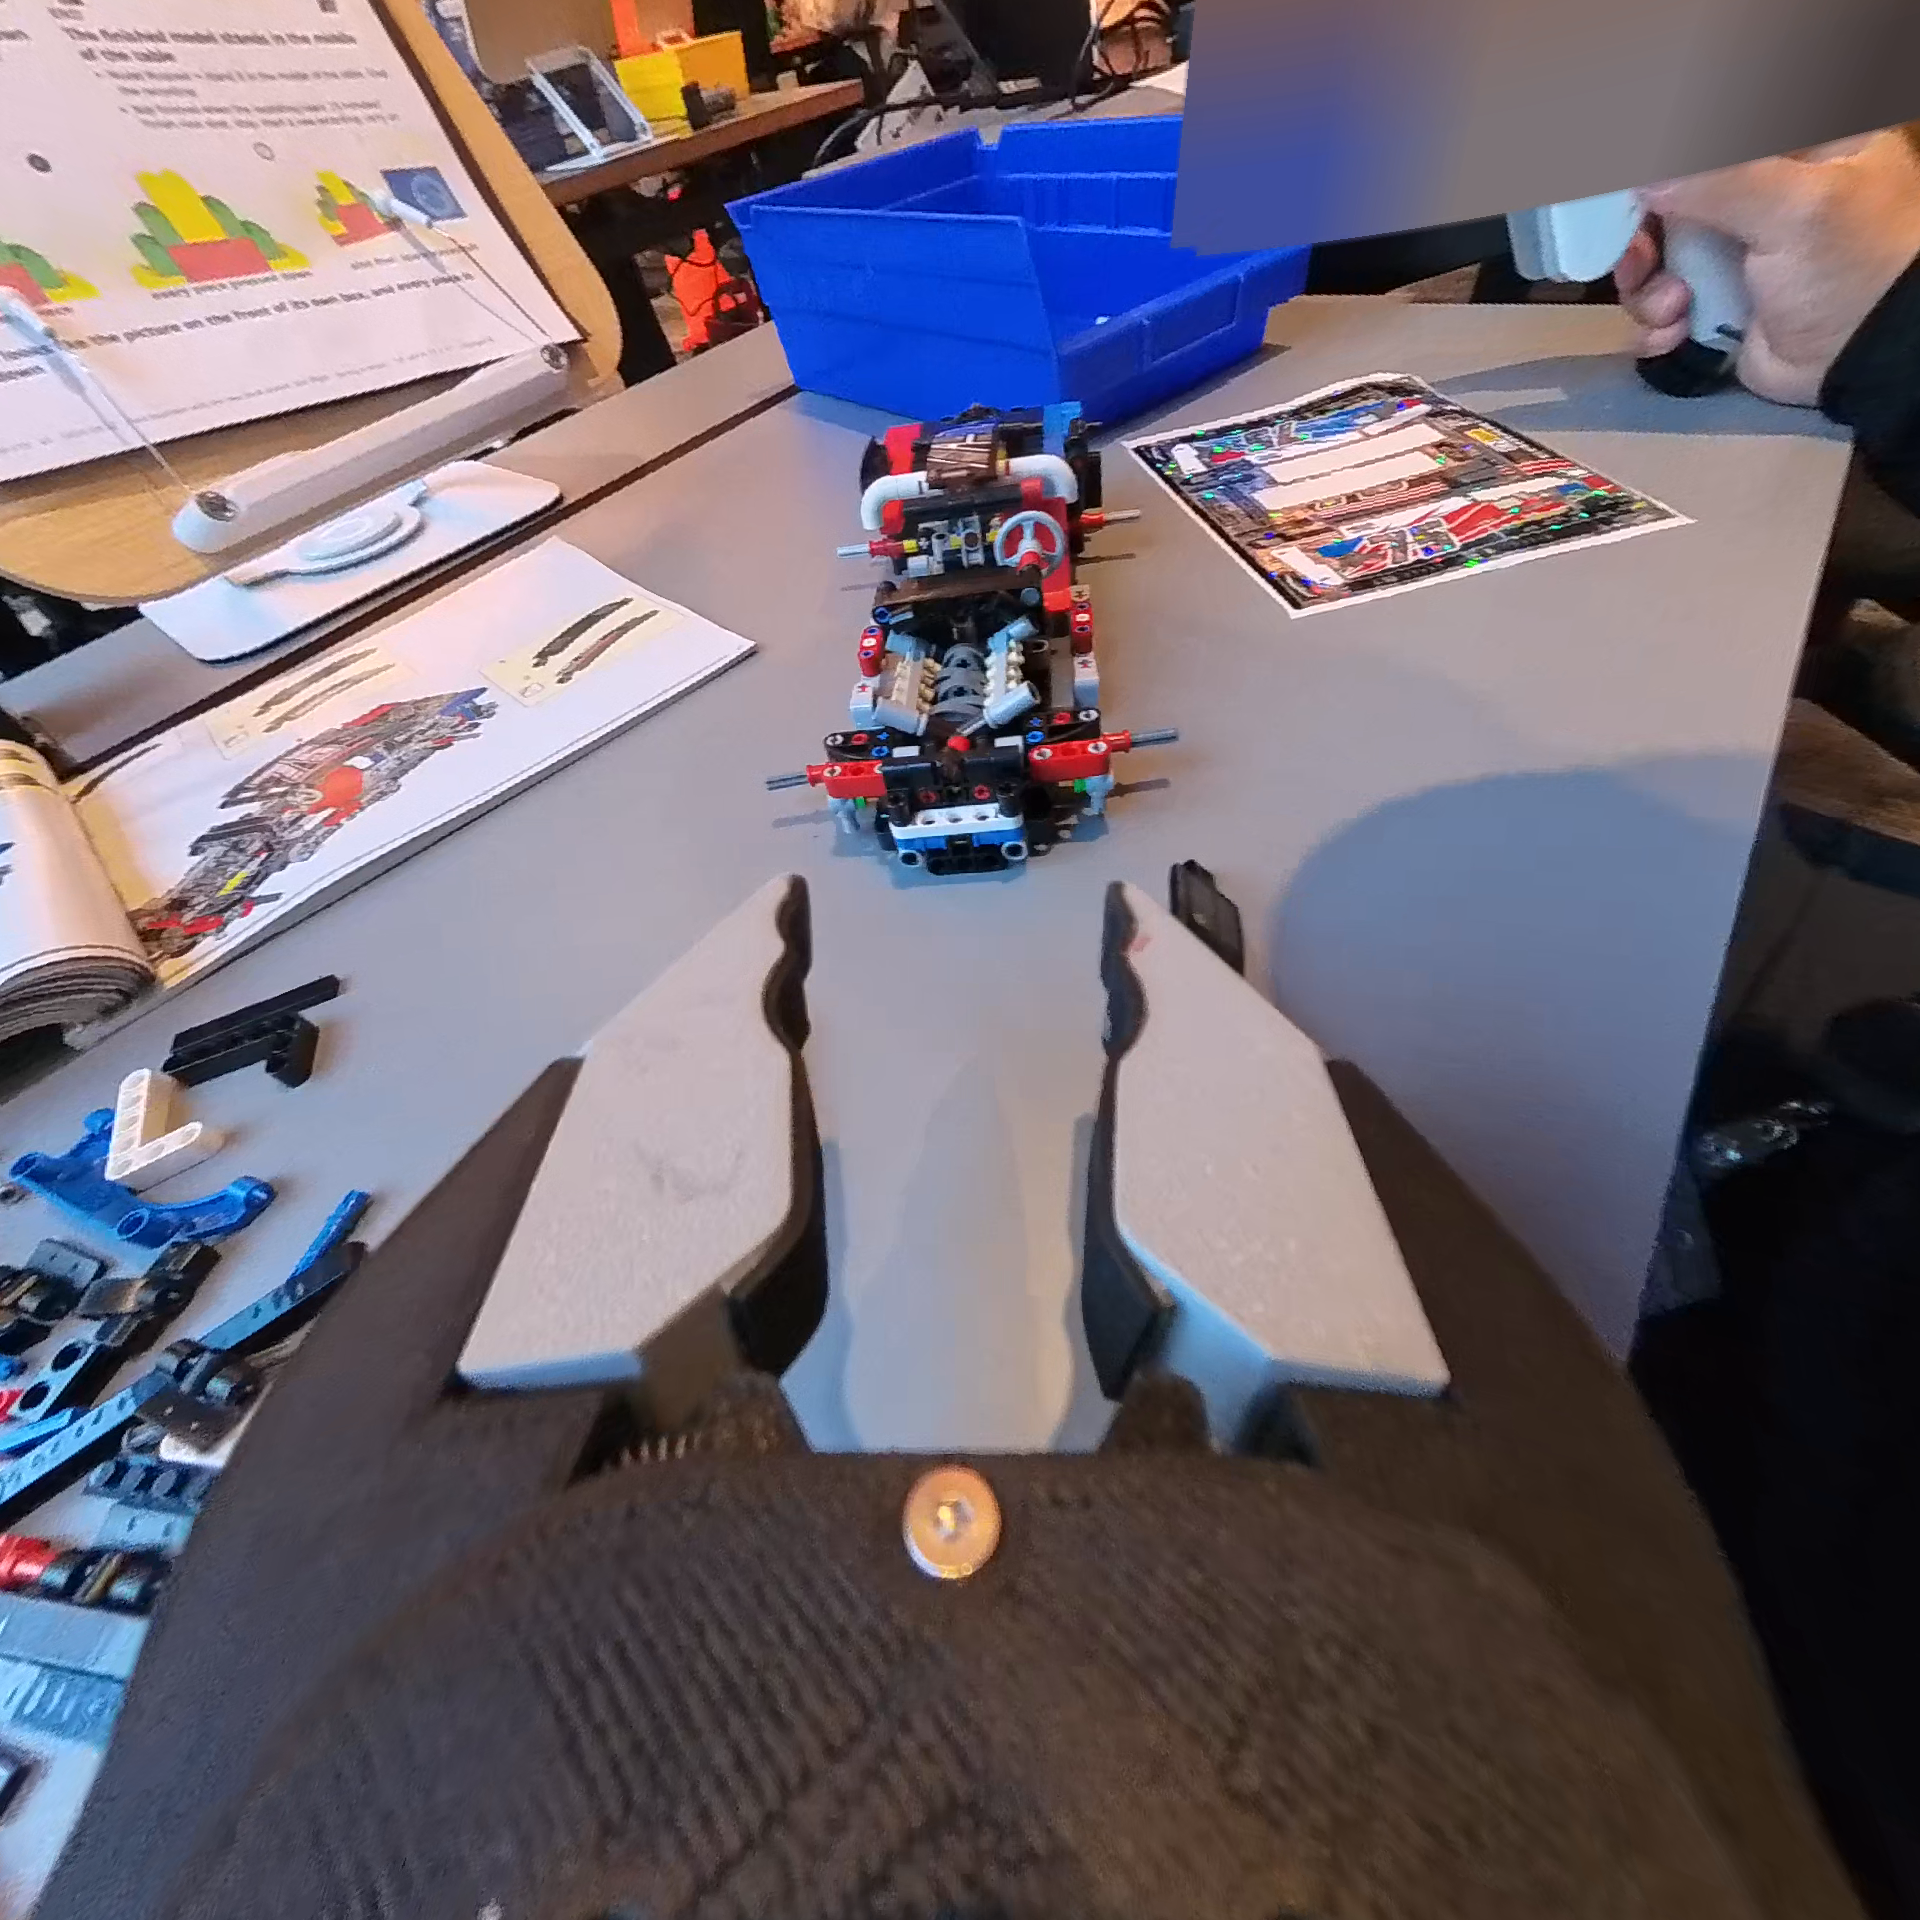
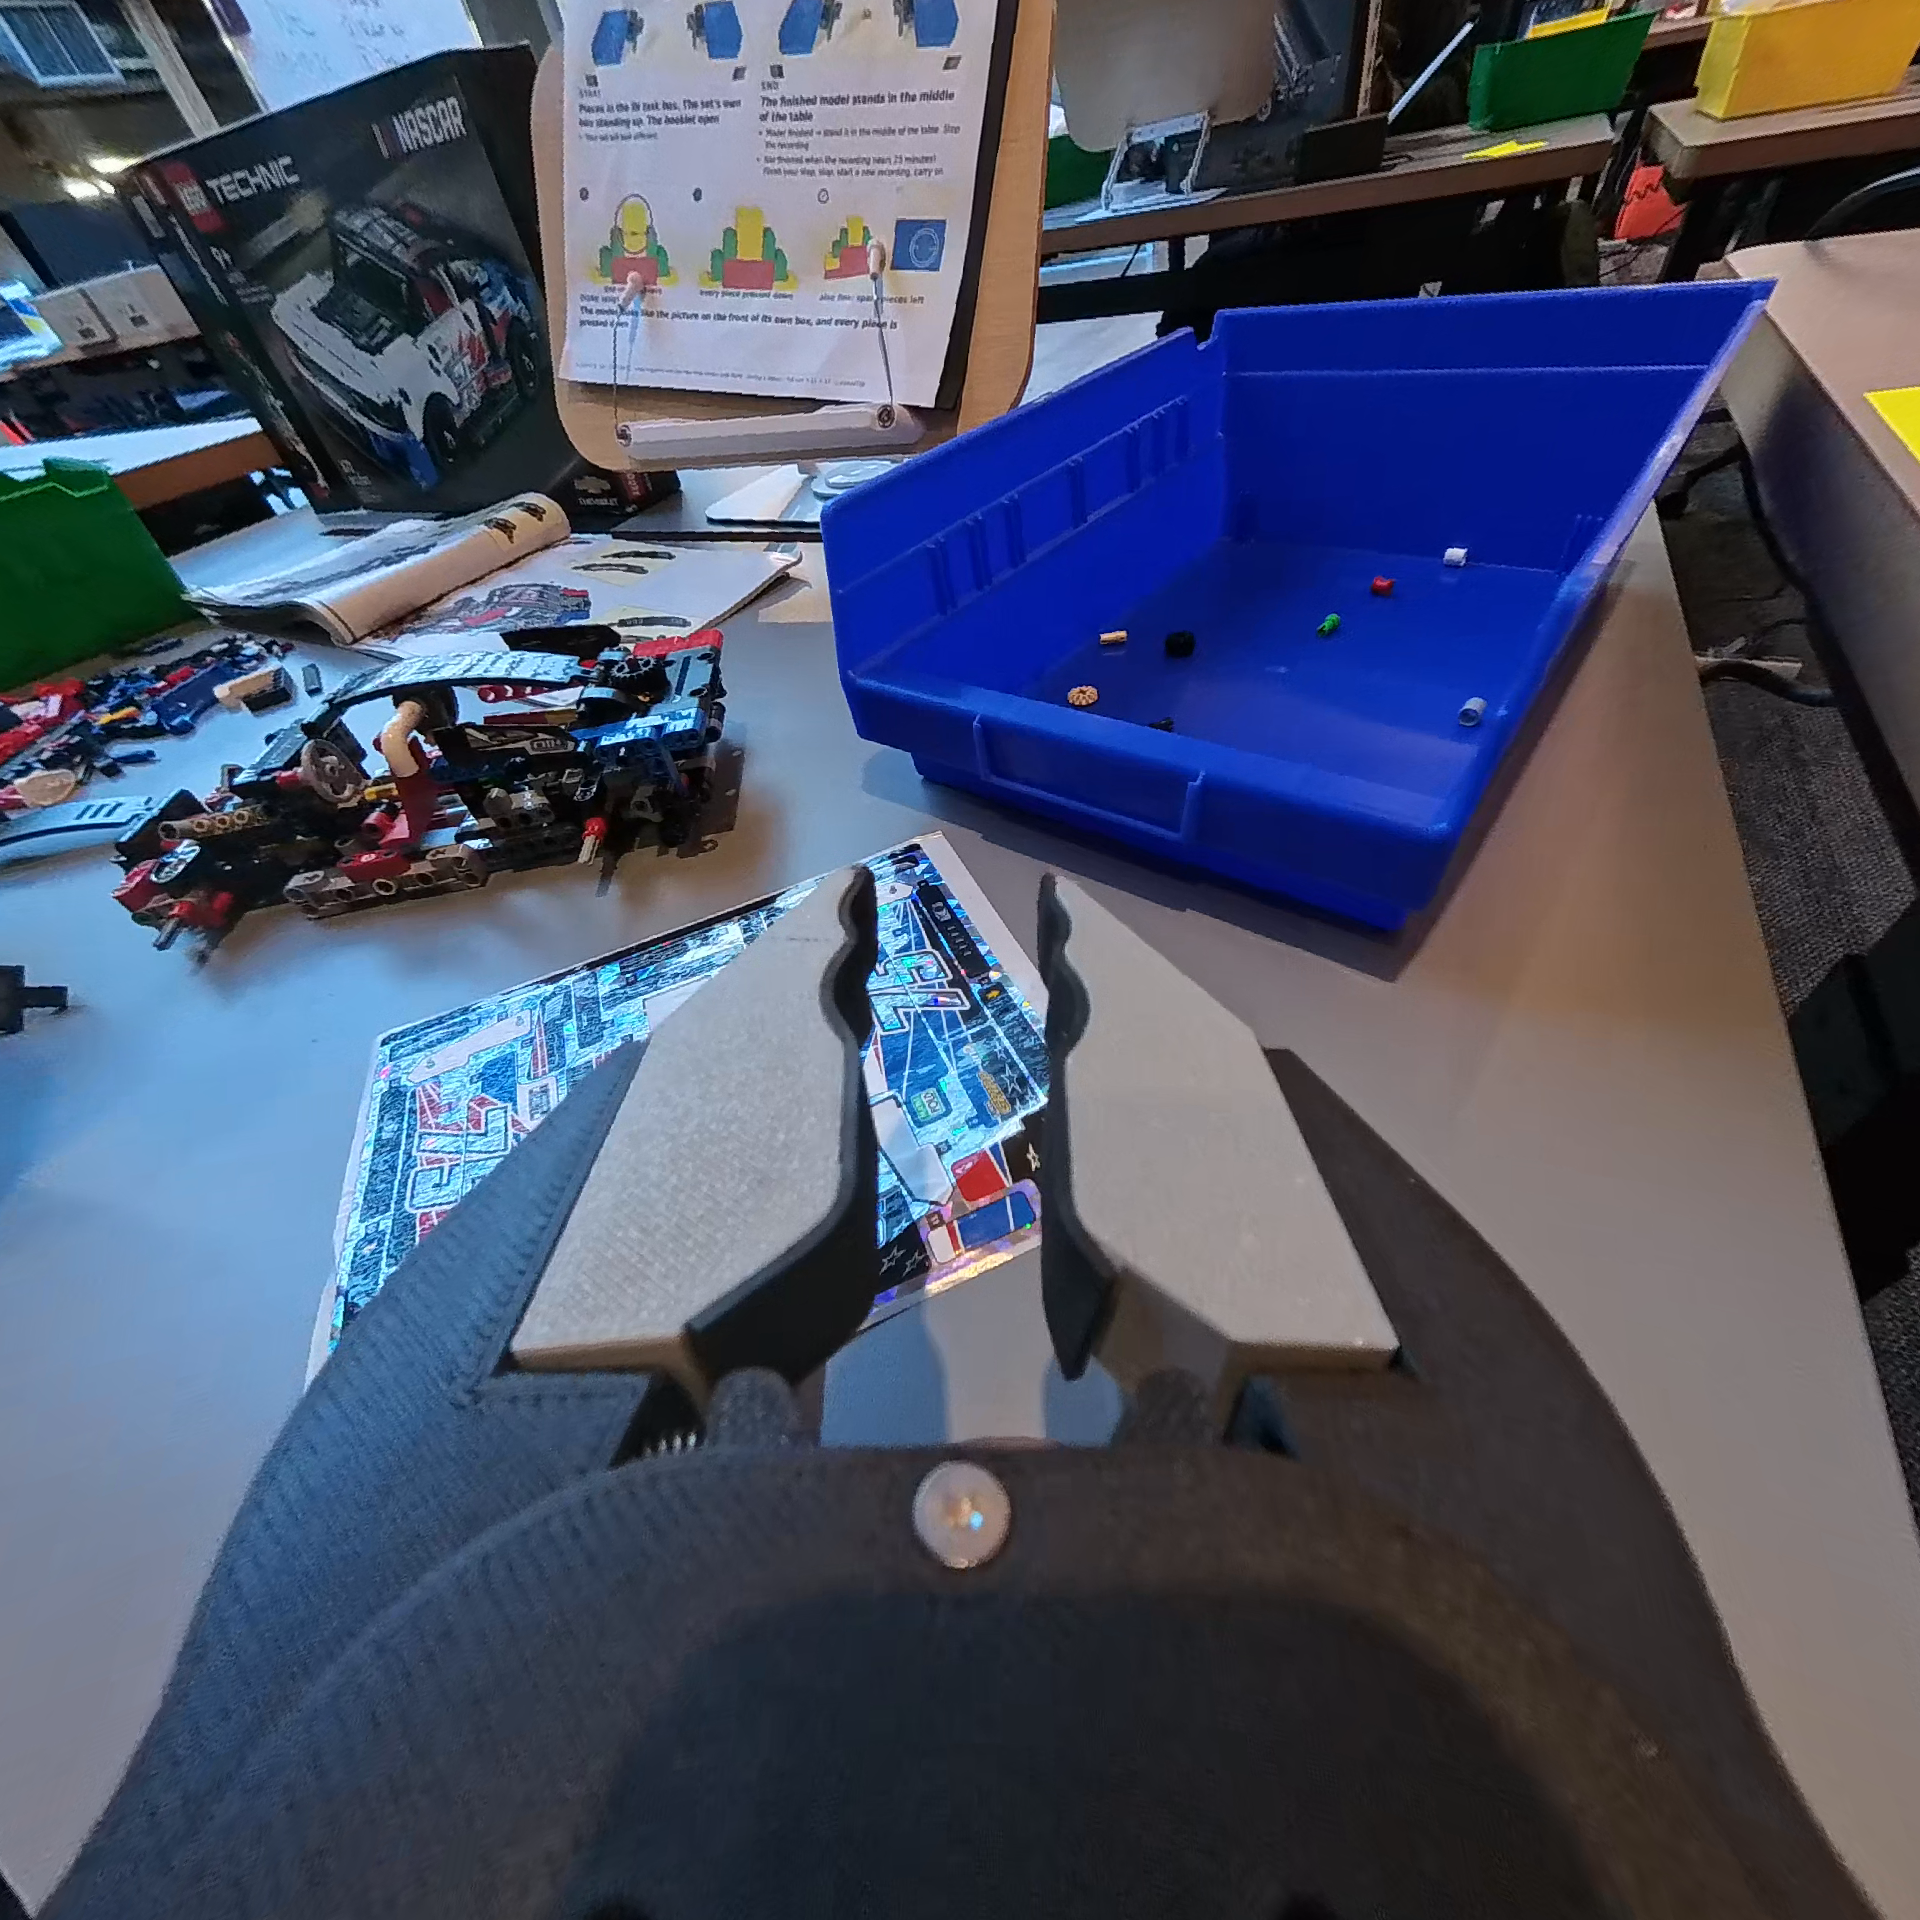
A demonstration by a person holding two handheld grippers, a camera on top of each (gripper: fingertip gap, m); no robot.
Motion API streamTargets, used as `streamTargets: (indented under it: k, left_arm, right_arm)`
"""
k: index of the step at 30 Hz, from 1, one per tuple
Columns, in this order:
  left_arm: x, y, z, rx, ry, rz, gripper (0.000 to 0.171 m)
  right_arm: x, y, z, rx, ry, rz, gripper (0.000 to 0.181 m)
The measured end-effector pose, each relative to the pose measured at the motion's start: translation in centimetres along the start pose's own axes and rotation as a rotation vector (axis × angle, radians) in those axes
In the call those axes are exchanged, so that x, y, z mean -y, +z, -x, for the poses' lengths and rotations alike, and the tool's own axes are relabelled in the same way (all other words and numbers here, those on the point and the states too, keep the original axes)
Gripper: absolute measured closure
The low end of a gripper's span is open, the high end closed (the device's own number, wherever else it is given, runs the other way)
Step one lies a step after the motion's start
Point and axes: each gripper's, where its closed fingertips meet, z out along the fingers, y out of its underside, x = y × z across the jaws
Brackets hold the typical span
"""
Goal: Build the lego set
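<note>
A partly built red, black and blue lego car chassis (image 1: 971, 644) lies on the grey table (image 1: 1455, 727), nose toward my left gripper (image 1: 954, 899). That gripper is open and empty, a short way in front of the chassis. A small black piece (image 1: 1205, 909) lies just right of its right finger. In the right wrist view the chassis (image 2: 436, 779) sits to the left. My right gripper (image 2: 951, 899) is open and empty above a shiny sticker sheet (image 2: 675, 1049). Loose blue, black and white pieces (image 1: 156, 1247) lie at the left.
A blue bin (image 2: 1299, 644) with a few small pieces stands at the back right, near the table's right edge. An open instruction booklet (image 1: 395, 727) lies left of the chassis. A sheet stand (image 2: 779, 208) and the set's box (image 2: 353, 291) stand behind. The sticker sheet (image 1: 1403, 488) lies right of the chassis. One gripper's finger ends stand about 45 centimeters off the other's. My right tips are about 35 centimeters from the small black piece (image 1: 1205, 909), my left tips only 8 centimeters.
</note>
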Motion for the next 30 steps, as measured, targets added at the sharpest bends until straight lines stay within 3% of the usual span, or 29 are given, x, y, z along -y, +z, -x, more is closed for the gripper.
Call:
streamTargets:
  k: [4,12,20,30]
  left_arm:
    - [-0.5,-0.2,-1.6,-0.087,0.002,0.035,0.118]
    - [-3.6,-0.8,-4.7,-0.279,0.014,0.237,0.114]
    - [-5.7,-0.5,-5.7,-0.329,0.065,0.373,0.118]
    - [-5.8,0.0,-5.0,-0.301,0.139,0.363,0.129]
  right_arm:
    - [0.0,0.0,0.0,-0.003,-0.008,-0.001,0.154]
    - [0.0,0.0,0.2,0.0,-0.015,0.001,0.154]
    - [-0.1,0.0,0.2,-0.004,-0.016,0.007,0.154]
    - [-0.4,0.3,-0.2,-0.023,0.001,0.03,0.154]
